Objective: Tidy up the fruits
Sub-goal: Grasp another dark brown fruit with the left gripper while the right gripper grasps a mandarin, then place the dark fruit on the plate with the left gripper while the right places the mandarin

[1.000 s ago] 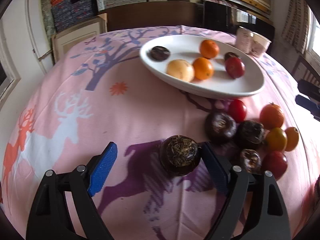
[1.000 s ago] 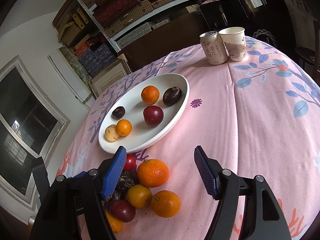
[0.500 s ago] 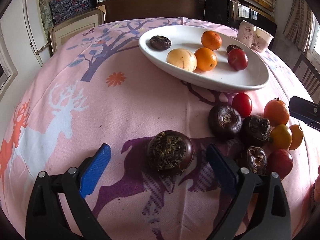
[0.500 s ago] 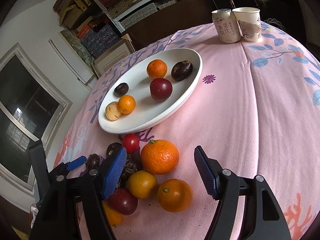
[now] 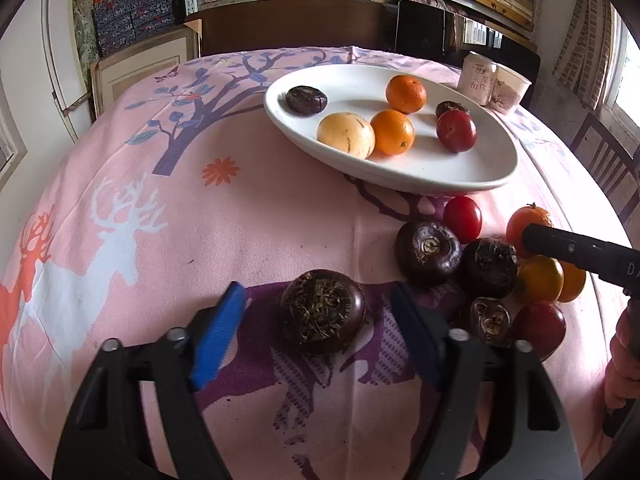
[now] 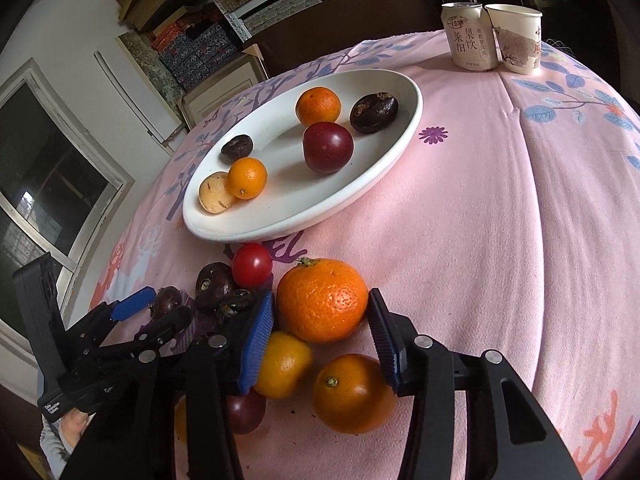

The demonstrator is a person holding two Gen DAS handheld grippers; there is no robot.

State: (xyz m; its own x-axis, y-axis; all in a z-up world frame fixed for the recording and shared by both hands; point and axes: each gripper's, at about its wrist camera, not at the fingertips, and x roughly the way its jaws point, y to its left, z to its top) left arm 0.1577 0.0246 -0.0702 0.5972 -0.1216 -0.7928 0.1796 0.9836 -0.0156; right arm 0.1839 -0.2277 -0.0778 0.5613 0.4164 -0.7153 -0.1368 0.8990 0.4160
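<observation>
Fruits sit in two groups on a round table covered by a pink tablecloth (image 5: 248, 216) printed with deer and trees. Largest on the cloth is a white oval platter (image 6: 372, 168), toward the far side, holding six pieces: two oranges, a pale yellow fruit, a red plum and two dark wrinkled fruits. Behind it, at the far edge, a drink can (image 6: 469, 36) and a paper cup (image 6: 518, 38) stand touching each other. On the bare cloth just in front of the platter lies a loose pile of oranges, dark brown water chestnuts, a cherry tomato (image 6: 252, 265) and a dark red plum. The right gripper (image 6: 320, 338) has its blue-padded jaws apart on either side of a large tangerine (image 6: 322, 305) at the top of that pile; the left pad sits close against the fruit, and whether either pad touches it cannot be told. A smaller orange (image 6: 352, 393) lies beneath that gripper. The left gripper (image 5: 320, 338) is also spread wide, with gaps on both sides of a lone water chestnut (image 5: 322, 311) that rests on the cloth, rough side up, a little apart from the pile. Two more water chestnuts lie just to its right, touching each other.
</observation>
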